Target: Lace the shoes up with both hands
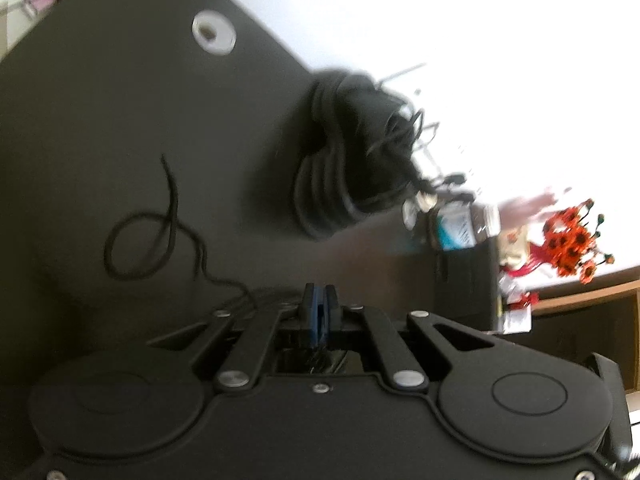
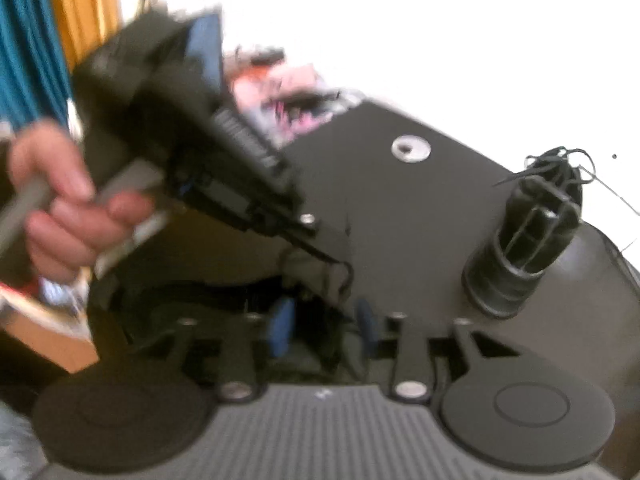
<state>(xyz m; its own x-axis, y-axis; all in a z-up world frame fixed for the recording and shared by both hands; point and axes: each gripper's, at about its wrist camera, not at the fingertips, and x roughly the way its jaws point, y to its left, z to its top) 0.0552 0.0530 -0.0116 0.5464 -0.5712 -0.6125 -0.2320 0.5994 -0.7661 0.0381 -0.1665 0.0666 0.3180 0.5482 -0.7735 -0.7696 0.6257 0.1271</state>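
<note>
A black shoe lies on the dark table at the far right edge, its laces loose at the top; it also shows in the right wrist view. A black lace lies looped on the table and runs toward my left gripper, whose blue-padded jaws are pressed together; whether the lace end is pinched there is unclear. My right gripper is open, its blue pads apart. The left gripper body, held by a hand, fills the left of the right wrist view, its tip just ahead of the right jaws.
A metal grommet is set in the table top. A plastic bottle and orange flowers stand beyond the shoe. A wooden shelf is at the right. Both views are motion-blurred.
</note>
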